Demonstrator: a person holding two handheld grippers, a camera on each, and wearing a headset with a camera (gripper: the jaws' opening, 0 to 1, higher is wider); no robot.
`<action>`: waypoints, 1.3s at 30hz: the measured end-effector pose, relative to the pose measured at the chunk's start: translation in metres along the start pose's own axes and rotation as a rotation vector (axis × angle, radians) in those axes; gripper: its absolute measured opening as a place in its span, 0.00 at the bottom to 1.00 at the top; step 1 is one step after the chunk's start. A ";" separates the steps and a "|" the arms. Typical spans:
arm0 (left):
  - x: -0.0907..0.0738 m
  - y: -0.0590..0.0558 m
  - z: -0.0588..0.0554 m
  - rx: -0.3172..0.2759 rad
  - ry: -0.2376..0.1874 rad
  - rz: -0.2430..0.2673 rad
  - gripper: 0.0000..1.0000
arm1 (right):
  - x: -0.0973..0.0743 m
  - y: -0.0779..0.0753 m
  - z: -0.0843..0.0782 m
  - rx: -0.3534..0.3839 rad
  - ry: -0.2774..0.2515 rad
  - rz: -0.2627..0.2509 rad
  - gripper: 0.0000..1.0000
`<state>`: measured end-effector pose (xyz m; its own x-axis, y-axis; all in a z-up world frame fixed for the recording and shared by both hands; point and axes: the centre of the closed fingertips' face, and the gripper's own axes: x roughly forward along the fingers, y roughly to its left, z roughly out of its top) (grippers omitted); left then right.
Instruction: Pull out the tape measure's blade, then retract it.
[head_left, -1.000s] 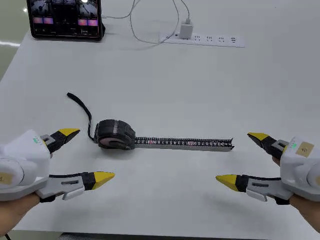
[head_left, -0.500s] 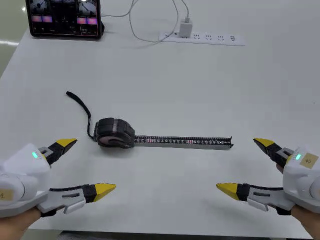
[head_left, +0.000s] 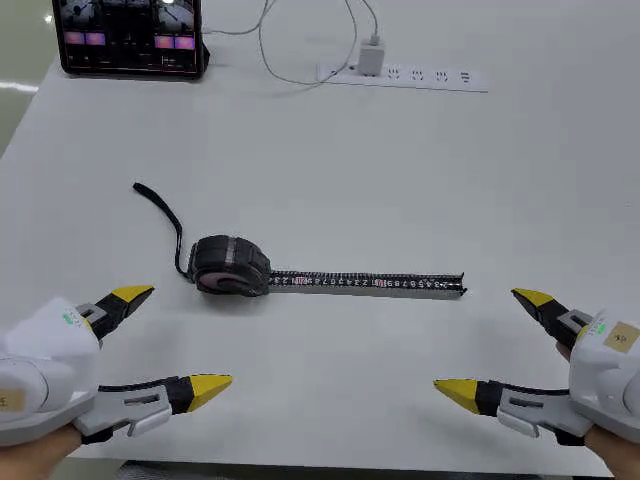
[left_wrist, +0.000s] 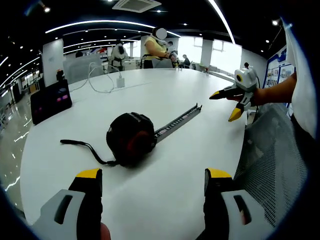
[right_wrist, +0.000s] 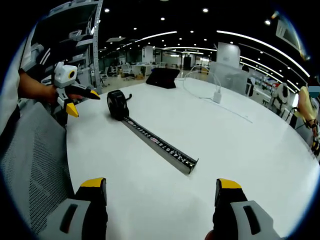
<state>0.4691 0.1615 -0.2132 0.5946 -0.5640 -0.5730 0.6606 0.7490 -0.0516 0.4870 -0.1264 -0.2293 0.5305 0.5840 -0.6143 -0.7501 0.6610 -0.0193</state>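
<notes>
Both my tongs are released and empty. The left tongs (head_left: 172, 339) sit in the lower left of the head view and the right tongs (head_left: 492, 343) in the lower right, each with its yellow tips spread wide.

The tape measure (head_left: 232, 266) lies on the desk (head_left: 350, 170) between them, a little higher in the frame. Its blade (head_left: 370, 284) runs flat along the desk toward the right, so the long axis lies left to right, almost level. In the left gripper view the case (left_wrist: 131, 139) sits straight ahead between my own jaws, near but not touched. In the right gripper view the hook end (right_wrist: 190, 164) lies ahead, and the blade runs away from it to the upper left. So the left tongs are nearer the case and the right tongs nearer the hook end.

With the blade out, I judge the pulling half done and the retracting left. That likely means steadying the case from the left and guiding the hook end from the right.

The desk is white, smooth and bare around the tape. A black strap (head_left: 160, 210) curls from the case toward the upper left. A tablet (head_left: 130, 38) stands at the upper left edge, and a power strip (head_left: 405, 76) with a charger (head_left: 372, 60) lies at the top centre. Around the desk is an open hall with strip lights overhead
</notes>
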 end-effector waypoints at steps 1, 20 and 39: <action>0.000 0.000 0.000 0.000 0.000 0.001 0.82 | 0.000 0.000 0.000 0.000 0.001 0.001 0.88; -0.004 0.001 -0.002 -0.006 0.002 0.005 0.82 | 0.001 0.003 0.002 -0.001 0.001 0.012 0.89; -0.004 0.003 -0.001 -0.012 -0.001 0.011 0.82 | 0.000 0.005 0.001 -0.003 0.009 0.019 0.89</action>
<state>0.4683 0.1666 -0.2118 0.6025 -0.5562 -0.5724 0.6487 0.7591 -0.0548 0.4835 -0.1221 -0.2290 0.5124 0.5926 -0.6214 -0.7614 0.6482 -0.0097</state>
